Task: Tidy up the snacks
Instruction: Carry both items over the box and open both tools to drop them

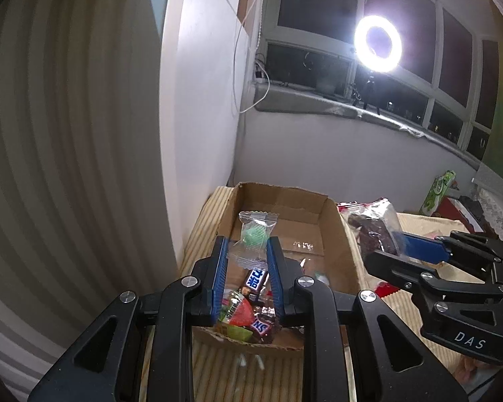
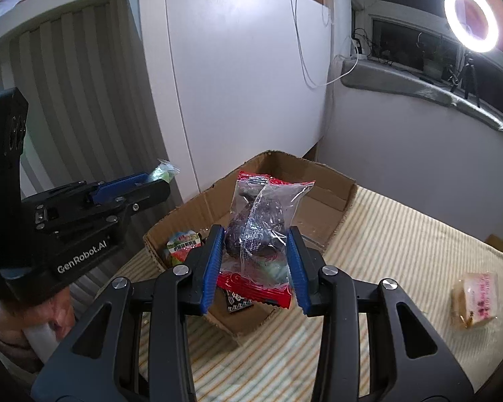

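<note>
My left gripper point(image 1: 248, 244) is shut on a clear wrapper with a green candy point(image 1: 253, 234), held above an open cardboard box point(image 1: 331, 231). Snickers minis point(image 1: 256, 279) and other wrapped snacks lie in the box's near end. My right gripper point(image 2: 256, 234) is shut on a clear, red-edged bag of dark dried fruit point(image 2: 258, 221), over the near part of the box point(image 2: 318, 174). In the left wrist view the right gripper point(image 1: 395, 251) and its bag point(image 1: 375, 231) hang just right of the box. In the right wrist view the left gripper point(image 2: 150, 182) carries the green candy point(image 2: 166, 171) on the left.
The box stands on a striped cloth point(image 2: 402, 251) close to a white cabinet point(image 2: 244, 83). A pink-and-white wrapped snack point(image 2: 476, 298) lies on the cloth at the right. A green package point(image 1: 440, 197) stands far right. A ring light point(image 1: 378, 43) glares from the windowsill.
</note>
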A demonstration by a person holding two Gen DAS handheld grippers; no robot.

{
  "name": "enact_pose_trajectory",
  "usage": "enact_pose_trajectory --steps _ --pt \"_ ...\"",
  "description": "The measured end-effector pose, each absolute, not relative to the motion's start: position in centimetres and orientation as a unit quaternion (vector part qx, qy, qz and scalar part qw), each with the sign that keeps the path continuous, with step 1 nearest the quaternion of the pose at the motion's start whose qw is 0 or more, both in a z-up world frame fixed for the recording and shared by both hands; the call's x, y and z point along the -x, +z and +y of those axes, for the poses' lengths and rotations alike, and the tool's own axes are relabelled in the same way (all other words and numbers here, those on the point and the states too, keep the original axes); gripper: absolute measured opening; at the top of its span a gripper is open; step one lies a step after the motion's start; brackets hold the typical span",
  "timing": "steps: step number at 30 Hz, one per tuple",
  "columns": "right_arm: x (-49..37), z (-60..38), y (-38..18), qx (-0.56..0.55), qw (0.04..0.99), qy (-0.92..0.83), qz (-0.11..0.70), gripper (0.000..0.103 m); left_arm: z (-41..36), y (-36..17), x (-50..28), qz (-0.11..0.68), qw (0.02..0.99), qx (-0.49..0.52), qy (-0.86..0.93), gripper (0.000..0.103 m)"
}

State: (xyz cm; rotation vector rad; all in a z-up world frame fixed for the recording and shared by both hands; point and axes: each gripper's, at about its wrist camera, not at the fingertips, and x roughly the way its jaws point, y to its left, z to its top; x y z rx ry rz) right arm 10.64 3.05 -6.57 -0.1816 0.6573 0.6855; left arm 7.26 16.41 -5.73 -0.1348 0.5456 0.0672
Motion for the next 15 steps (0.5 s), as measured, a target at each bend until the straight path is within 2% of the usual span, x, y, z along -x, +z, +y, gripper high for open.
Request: enact_pose_trajectory --steps 12,13,14,15 --pt "-13.7 4.5 -9.9 0.104 0.865 0.341 0.353 0.041 17.1 -7.8 -9.4 0.297 0.952 0.071 0.034 0.022" --pt "-13.6 4.4 -10.2 0.105 0.866 0.34 0.35 0.045 17.2 -7.9 -9.5 0.301 0.95 0.073 0.036 0.026" --pt "-13.5 4.2 -10.3 0.102 0.867 0.341 0.349 0.051 17.2 -8.2 -9.6 0.308 0.948 0.071 0.042 0.039" --pt "-13.4 4.1 -10.4 0.1 0.868 0.34 0.348 0.054 17.3 -8.3 -9.5 0.309 0.947 0.07 0.049 0.047"
